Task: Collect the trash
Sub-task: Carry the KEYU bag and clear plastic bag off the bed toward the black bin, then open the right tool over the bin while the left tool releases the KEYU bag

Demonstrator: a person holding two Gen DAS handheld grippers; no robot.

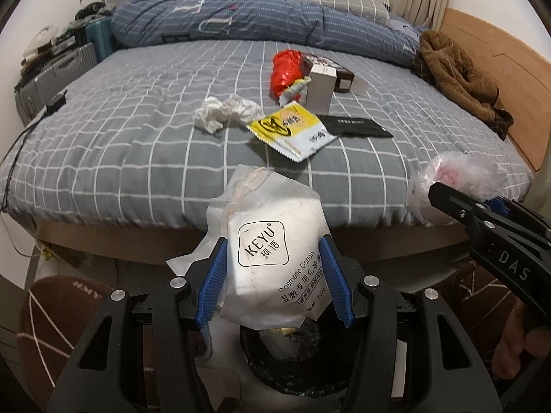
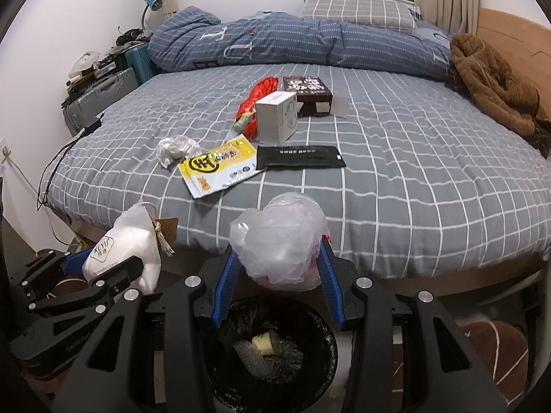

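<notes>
Both my grippers hold trash above the bin, at the edge of the bed.

Just under me stands the black-lined trash bin (image 2: pixel 272 347), with some scraps at its bottom. My left gripper (image 1: pixel 275 275) presses its blue pads on a white cotton pad pouch (image 1: pixel 272 251), and my right gripper (image 2: pixel 275 275) is closed around a crumpled clear plastic bag (image 2: pixel 279 241); both bundles hang over the bin. Behind them lies the grey checked bed (image 2: pixel 413 189). On it, nearest, are a yellow and white sachet (image 2: pixel 220 165) and a flat black packet (image 2: pixel 299 156) just beside it, with a crumpled white tissue (image 2: pixel 175 149) to the left. Further back stand a white box (image 2: pixel 275 120), a red wrapper (image 2: pixel 258 98) and a dark printed box (image 2: pixel 306 91).
</notes>
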